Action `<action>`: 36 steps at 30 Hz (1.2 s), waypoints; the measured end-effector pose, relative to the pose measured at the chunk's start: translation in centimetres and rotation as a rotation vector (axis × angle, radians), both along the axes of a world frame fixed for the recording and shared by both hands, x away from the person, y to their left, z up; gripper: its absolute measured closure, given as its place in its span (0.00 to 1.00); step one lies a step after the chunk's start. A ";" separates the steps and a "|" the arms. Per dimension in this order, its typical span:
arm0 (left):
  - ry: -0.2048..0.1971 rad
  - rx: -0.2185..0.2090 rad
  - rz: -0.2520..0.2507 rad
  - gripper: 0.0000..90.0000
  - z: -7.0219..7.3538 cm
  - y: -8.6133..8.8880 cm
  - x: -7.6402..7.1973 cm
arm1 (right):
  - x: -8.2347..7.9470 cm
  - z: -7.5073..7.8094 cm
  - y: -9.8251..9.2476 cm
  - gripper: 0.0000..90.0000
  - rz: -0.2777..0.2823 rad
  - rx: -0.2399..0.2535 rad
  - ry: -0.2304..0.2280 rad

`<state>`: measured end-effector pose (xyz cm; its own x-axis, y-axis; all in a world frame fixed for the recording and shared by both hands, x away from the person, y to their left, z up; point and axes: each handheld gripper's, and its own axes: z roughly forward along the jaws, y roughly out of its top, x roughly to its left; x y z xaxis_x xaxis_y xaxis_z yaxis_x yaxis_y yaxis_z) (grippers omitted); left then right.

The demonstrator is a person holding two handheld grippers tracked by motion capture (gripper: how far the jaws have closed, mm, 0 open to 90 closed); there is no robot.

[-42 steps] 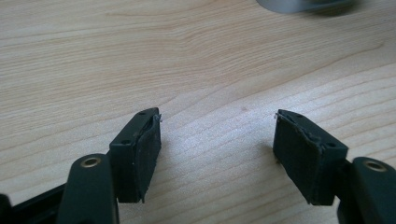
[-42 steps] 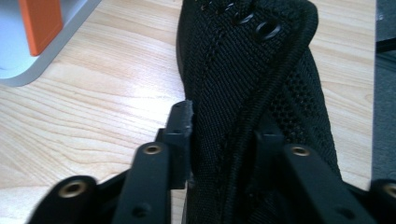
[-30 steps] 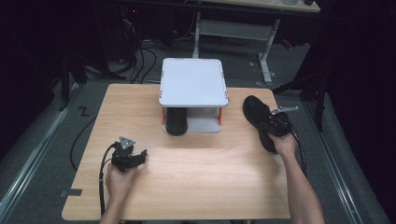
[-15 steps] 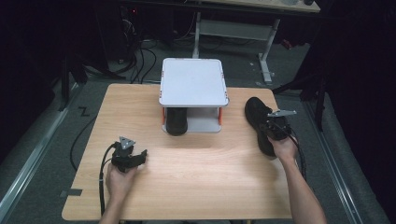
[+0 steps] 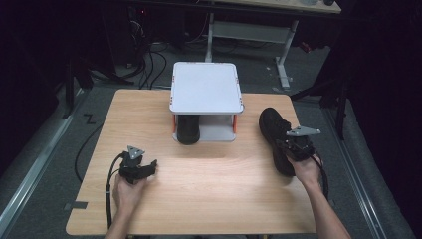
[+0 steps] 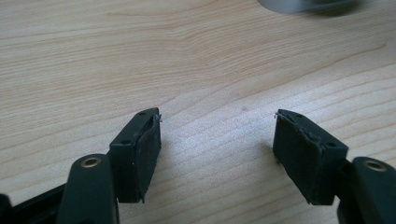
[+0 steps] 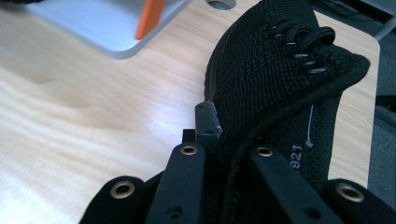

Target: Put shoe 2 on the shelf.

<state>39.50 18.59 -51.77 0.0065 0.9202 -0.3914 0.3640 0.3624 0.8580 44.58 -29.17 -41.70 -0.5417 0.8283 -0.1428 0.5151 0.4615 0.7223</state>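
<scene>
Black shoe (image 5: 276, 139) near right table (image 5: 209, 199) edge, collar pinched in right gripper (image 5: 294, 148), wrist angled inward. Left gripper (image 5: 144, 169) low over bare wood, jaws apart, empty, forearm straight from below.

1. The second black shoe (image 5: 188, 128) sits under the white rack's (image 5: 206, 87) top shelf, so just its toe end pokes out; the rest is hidden.
2. In the right gripper view, the far finger is buried inside the sneaker's (image 7: 275, 79) collar, and the printed number on the tongue is cut short.
3. The grey object (image 6: 299, 4) at the top of the left gripper view is cropped and blurred.
</scene>
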 end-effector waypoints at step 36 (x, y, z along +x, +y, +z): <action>0.048 0.020 -0.011 0.18 0.0 -0.6 0.3 | -6.7 0.8 7.9 0.98 0.240 0.011 0.019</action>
<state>39.76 17.98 -51.76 -0.0020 0.9278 -0.3730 0.4085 0.3412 0.8466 37.83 -21.23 -40.90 -0.7259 0.6768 -0.1224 0.4049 0.5644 0.7194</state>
